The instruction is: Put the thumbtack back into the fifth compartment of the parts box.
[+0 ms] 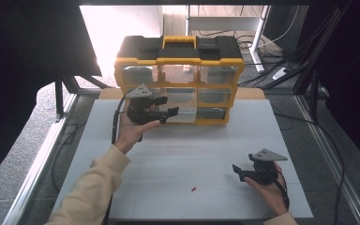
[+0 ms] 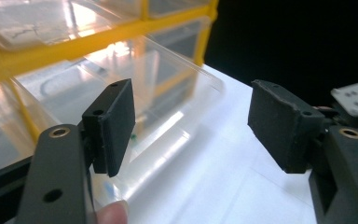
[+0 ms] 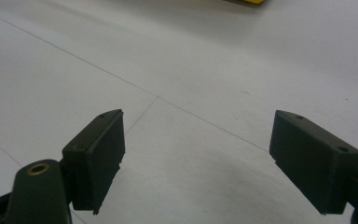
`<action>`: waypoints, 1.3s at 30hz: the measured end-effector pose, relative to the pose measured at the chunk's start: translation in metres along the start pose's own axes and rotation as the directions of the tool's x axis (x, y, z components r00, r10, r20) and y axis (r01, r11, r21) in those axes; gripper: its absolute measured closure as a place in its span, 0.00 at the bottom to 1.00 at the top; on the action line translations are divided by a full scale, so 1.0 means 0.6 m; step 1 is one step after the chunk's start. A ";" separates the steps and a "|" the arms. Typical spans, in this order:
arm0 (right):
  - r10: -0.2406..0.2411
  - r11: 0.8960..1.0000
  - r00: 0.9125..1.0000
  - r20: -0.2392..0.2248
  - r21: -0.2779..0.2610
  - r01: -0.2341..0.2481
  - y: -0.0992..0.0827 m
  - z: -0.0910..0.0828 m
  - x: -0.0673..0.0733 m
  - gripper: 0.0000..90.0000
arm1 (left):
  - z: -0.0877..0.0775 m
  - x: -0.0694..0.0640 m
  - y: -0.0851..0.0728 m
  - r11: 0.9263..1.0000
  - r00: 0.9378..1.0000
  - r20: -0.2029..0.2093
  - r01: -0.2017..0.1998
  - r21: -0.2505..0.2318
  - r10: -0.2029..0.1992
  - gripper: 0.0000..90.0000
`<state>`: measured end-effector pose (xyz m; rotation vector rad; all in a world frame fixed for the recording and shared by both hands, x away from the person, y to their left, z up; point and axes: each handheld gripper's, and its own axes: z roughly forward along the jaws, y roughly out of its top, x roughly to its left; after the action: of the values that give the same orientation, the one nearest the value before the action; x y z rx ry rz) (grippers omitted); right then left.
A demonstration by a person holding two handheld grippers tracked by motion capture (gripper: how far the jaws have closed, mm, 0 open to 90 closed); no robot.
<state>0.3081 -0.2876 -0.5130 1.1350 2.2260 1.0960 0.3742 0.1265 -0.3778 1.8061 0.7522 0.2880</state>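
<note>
Now your left gripper (image 1: pixel 165 107), jaws spread, hangs mid-frame beside the pulled-out clear drawer (image 2: pixel 144 93) of the yellow organizer (image 1: pixel 178 61). Your right gripper (image 1: pixel 242 171) (also spread) rests lower right. Swinging left could jolt the drawer loose.

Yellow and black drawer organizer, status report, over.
Left hand-held gripper open at a pulled-out clear plastic drawer. Right hand-held gripper open over white table. Small red piece lies apart.
</note>
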 end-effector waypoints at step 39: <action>-0.001 1.000 1.000 -0.004 0.007 0.001 0.000 0.001 0.002 0.21 | 0.031 -0.107 -0.180 0.955 0.987 0.152 -0.088 0.282 0.046 0.37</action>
<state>0.3080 -0.2862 -0.5134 1.1349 2.2352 1.0915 0.2971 0.0937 -0.4733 2.1065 0.6567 0.0932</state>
